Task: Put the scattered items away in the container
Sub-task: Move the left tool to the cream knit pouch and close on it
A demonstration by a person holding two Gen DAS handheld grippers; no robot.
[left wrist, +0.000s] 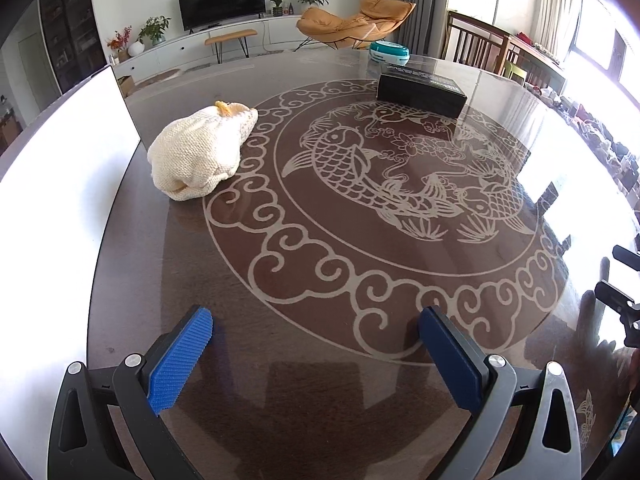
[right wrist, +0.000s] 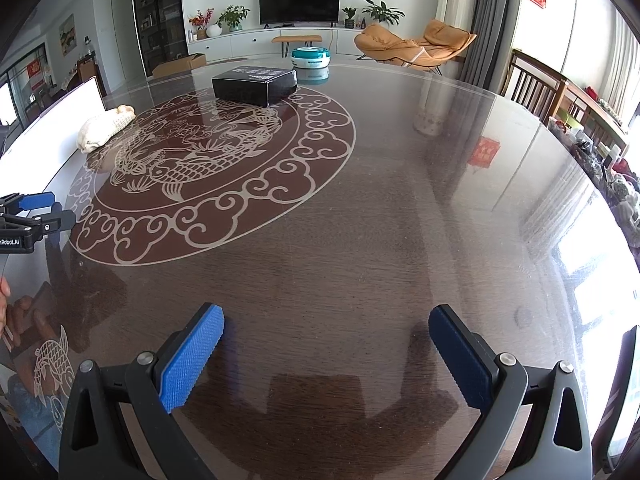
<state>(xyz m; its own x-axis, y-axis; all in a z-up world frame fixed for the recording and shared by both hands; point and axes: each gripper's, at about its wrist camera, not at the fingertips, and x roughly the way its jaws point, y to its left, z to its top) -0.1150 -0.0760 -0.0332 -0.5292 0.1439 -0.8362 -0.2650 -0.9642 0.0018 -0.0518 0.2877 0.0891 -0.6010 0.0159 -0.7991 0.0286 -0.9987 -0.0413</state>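
Both the left gripper (left wrist: pixel 316 354) and right gripper (right wrist: pixel 326 354) are hovering with jaws wide and empty over the glossy dark counter (right wrist: pixel 380 220), seemingly readying to collect the cream knitted bundle (left wrist: pixel 200 152) lying well apart from the black rectangular box (left wrist: pixel 422 92).

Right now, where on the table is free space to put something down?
The near half of the table, in front of both open grippers, is bare. The fish pattern's centre, between the cream knitted item and the black box, is also free. The far edge is more crowded: the box and the teal round container.
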